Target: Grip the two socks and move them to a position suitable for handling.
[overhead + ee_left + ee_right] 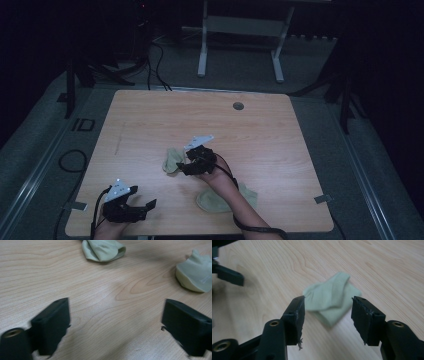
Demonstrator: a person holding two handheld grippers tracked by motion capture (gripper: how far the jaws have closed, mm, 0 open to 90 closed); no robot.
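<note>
Pale-green folded sock (332, 300) lies loose near the counter's (280, 130) centre, at twelve o'clock of the right gripper (327, 315), whose fingers (295, 315) are spread and empty, so pairing with the second sock (210, 201) looks undone, while the left gripper (145, 206) waits released at seven o'clock.

Dim lab: tripods (75, 82), cables (155, 62)

High view: above the near edge, facing forward and down over the whole light wooden table (280, 125). Both gripper views: low, close to the tabletop, facing along the jaws. Shared by all 3: the folded pale green cloth (173, 160) (103, 250) (331, 300).
</note>
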